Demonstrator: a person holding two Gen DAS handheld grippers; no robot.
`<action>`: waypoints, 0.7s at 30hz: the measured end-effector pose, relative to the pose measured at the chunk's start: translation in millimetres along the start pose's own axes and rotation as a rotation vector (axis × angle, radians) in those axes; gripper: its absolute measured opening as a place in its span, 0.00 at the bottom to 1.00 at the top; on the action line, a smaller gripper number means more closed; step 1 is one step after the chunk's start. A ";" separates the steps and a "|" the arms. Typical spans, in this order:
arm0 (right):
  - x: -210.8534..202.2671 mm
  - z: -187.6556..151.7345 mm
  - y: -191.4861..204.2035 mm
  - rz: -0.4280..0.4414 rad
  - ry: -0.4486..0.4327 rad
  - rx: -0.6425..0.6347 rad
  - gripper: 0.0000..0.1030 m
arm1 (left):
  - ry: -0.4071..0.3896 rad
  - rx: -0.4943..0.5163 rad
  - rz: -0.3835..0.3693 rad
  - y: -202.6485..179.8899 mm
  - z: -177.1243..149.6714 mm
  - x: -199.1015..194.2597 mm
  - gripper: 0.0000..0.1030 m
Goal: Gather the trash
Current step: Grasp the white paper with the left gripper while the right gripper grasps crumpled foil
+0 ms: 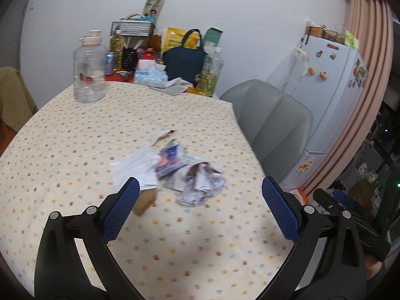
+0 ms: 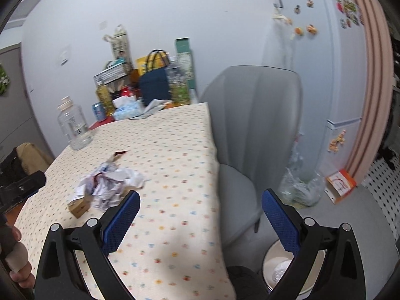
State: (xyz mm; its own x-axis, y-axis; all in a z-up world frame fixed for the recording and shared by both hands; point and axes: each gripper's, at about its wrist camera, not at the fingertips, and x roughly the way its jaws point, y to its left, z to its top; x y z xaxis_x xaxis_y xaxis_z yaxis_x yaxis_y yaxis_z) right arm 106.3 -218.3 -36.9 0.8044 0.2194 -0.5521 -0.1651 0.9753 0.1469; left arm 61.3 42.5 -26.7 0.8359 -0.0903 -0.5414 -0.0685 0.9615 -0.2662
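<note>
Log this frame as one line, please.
left gripper: open, facing trash pile | right gripper: open, empty | trash on table | bin on floor

Black gripper (image 1: 200, 186) frames, blue textured pads (image 1: 121, 211), silver screws.

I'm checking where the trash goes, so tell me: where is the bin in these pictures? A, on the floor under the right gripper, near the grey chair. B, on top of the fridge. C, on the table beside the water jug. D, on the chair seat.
A: the right wrist view shows the bin on the floor beneath the open right gripper, next to the chair.
</note>
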 end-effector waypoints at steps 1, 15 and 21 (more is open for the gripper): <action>1.6 -0.1 4.2 0.012 0.000 -0.007 0.93 | 0.002 -0.002 0.010 5.7 -0.5 -0.2 0.94; 32.7 -14.1 58.0 0.199 0.125 -0.068 0.82 | 0.073 -0.060 0.064 63.5 -7.6 20.0 0.80; 44.2 -19.3 63.4 0.214 0.173 -0.072 0.74 | 0.138 -0.050 0.069 73.4 -9.1 45.2 0.60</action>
State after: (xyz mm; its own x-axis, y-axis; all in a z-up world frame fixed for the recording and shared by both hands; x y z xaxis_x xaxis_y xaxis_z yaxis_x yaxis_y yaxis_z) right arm 120.4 -146.2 -67.9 0.6385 0.4157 -0.6478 -0.3659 0.9044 0.2196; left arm 89.1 106.7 -78.0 0.7461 -0.0628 -0.6629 -0.1525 0.9529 -0.2620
